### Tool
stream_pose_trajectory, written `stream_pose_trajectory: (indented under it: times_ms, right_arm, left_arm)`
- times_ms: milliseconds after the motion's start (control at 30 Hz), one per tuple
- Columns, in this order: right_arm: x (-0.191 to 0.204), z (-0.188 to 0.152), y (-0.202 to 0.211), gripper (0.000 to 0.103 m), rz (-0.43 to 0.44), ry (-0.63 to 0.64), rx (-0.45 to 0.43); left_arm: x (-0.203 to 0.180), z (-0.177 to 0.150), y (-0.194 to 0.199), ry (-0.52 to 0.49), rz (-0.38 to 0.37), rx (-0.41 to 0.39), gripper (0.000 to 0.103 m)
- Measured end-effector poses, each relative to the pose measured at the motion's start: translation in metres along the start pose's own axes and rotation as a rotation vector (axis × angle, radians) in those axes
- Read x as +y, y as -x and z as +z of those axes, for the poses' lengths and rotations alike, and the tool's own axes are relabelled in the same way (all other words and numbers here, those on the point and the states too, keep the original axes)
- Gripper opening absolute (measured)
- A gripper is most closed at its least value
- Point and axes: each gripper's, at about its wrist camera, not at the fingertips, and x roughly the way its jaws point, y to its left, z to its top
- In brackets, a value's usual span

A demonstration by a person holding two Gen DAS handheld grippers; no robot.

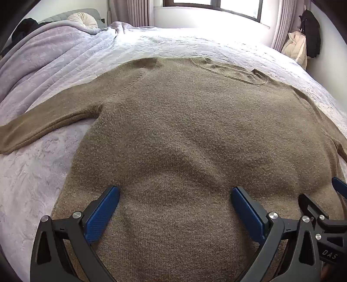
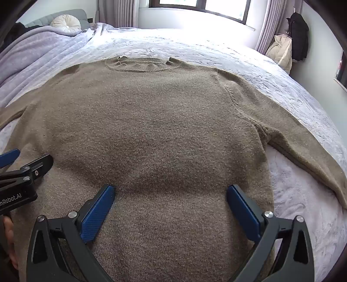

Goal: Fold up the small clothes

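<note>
A brown knit sweater [image 1: 184,130] lies flat and spread on the bed, collar [image 1: 229,69] at the far end, sleeves out to both sides. It also fills the right wrist view [image 2: 151,130], with its collar [image 2: 141,64] far off. My left gripper [image 1: 175,193] is open and empty over the sweater's lower left body. My right gripper [image 2: 170,192] is open and empty over the lower right body. The right gripper shows at the right edge of the left wrist view [image 1: 325,217]. The left gripper shows at the left edge of the right wrist view [image 2: 19,171].
The bed carries a pale lilac quilt [image 1: 54,65] with a round cream cushion [image 1: 83,20] at the headboard. A window [image 2: 201,8] and curtains stand beyond the bed. Coats hang at the far right [image 2: 298,36].
</note>
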Motion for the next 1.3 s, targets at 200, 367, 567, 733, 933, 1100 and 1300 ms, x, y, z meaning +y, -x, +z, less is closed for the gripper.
stream_pose_trajectory:
  times_ms: [200, 367, 567, 733, 933, 1100, 1300]
  right_arm:
    - [0.0, -0.0003, 0.0002, 0.103, 0.0, 0.0, -0.003]
    - [0.0, -0.0004, 0.0004, 0.103, 0.0, 0.0, -0.004]
    - [0.0, -0.0006, 0.0006, 0.103, 0.0, -0.001, -0.005]
    - [0.0002, -0.0007, 0.0011, 0.103, 0.0, 0.0, -0.006]
    - [0.0006, -0.0007, 0.0015, 0.103, 0.0, -0.001, -0.007]
    - [0.0012, -0.001, 0.0019, 0.103, -0.001, -0.001, -0.008]
    - [0.0008, -0.0006, 0.0016, 0.103, 0.002, -0.005, -0.01]
  left_arm:
    - [0.0001, 0.0002, 0.0001, -0.018, 0.025, -0.012, 0.103]
    - [-0.0001, -0.0016, 0.0013, -0.018, 0.024, -0.016, 0.103]
    - [-0.0028, -0.0016, -0.0002, -0.022, 0.032, -0.015, 0.103]
    - [-0.0035, -0.0008, 0.0003, -0.023, 0.036, -0.018, 0.103]
    - [-0.004, -0.001, 0.0018, -0.026, 0.042, -0.026, 0.103]
    - [-0.0027, -0.0012, 0.0024, -0.028, 0.044, -0.027, 0.103]
    - [-0.0034, -0.0014, 0.0021, -0.028, 0.045, -0.027, 0.103]
